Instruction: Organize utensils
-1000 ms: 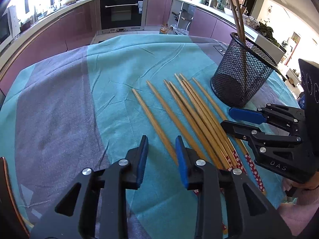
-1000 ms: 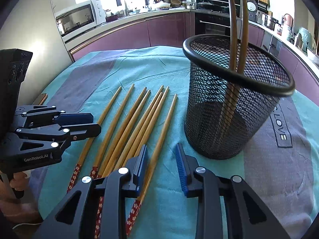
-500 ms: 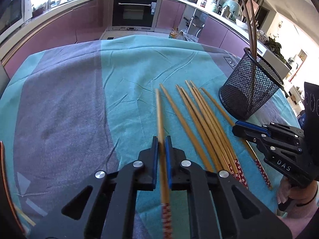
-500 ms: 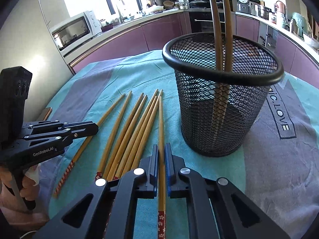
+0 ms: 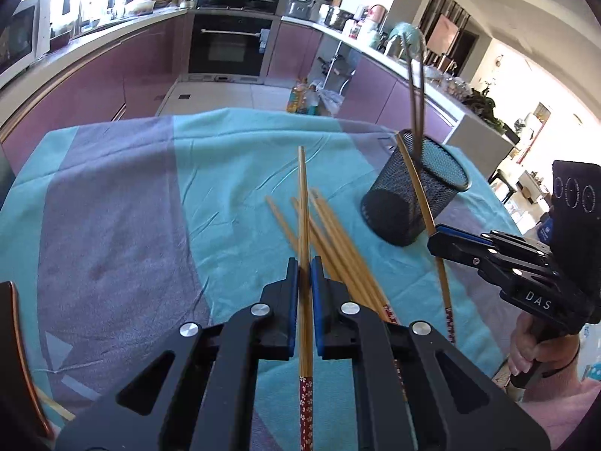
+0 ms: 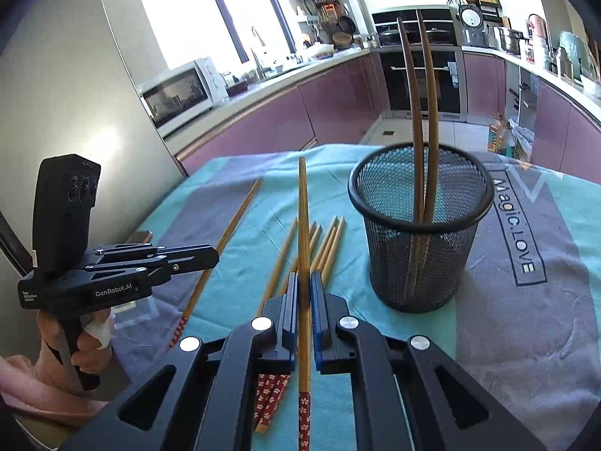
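My left gripper [image 5: 305,263] is shut on a wooden chopstick [image 5: 303,203] and holds it above the table. My right gripper [image 6: 304,276] is shut on another chopstick [image 6: 302,210], also lifted. Each gripper shows in the other's view: the right one [image 5: 435,233] with its chopstick [image 5: 413,176] beside the basket, the left one [image 6: 214,255] with its chopstick [image 6: 236,214]. Several more chopsticks [image 5: 338,233] [image 6: 326,240] lie on the cloth. A black mesh basket [image 5: 417,195] [image 6: 420,233] stands to the right, with two dark chopsticks [image 6: 420,112] upright in it.
A teal and grey tablecloth [image 5: 131,206] covers the table. Kitchen counters, an oven [image 5: 229,45] and a microwave [image 6: 180,94] lie beyond the far edge. A dark wooden object [image 5: 15,338] sits at the table's near left edge.
Both grippers closed on a chopstick each, then lifted them off the cloth. The views now sit higher, with the basket farther away.
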The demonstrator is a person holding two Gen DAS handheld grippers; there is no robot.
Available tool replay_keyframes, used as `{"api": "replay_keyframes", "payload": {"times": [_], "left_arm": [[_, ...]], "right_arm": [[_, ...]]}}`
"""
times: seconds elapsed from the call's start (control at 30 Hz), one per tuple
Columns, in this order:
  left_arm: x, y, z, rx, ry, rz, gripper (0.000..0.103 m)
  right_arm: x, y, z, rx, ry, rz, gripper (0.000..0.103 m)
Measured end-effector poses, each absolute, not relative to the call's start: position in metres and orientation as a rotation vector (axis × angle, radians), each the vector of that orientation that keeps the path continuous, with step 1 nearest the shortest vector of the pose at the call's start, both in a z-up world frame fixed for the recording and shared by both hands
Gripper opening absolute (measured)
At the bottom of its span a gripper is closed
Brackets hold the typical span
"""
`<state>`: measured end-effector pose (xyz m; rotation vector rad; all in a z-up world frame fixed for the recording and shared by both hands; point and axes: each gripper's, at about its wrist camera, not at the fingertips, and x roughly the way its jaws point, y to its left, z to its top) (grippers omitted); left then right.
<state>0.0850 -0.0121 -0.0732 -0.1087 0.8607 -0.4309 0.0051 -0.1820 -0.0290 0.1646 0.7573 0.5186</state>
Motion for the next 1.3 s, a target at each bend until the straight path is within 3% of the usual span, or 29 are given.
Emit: {"api": "replay_keyframes", "payload": {"times": [0.5,0.77,1.03,1.13,1.3], "left_arm": [[0.057,-0.010,-0.002,-0.169,0.694,-0.594,0.007],[0.056,-0.018,0.032,-0.185,0.602,-0.650,0.001],[0.075,-0.027,0.023,-0.175,0.652,-0.618,0.001],[0.088,-0.024,0.001,-0.151,0.710,-0.539,0.005],[0.112,-0.020,-0.044,-0.097,0.828,-0.380,0.023]], "right_arm": [[-0.009,-0.207,0.013,0.227,0.628,0.555,0.006],[-0.009,-0.216,0.037,0.216,0.560,0.553,0.006],[-0.004,-0.223,0.037,0.213,0.556,0.546,0.006],[0.000,-0.227,0.030,0.224,0.580,0.539,0.006],[0.001,-0.229,0.023,0.236,0.595,0.534,0.006]]}}
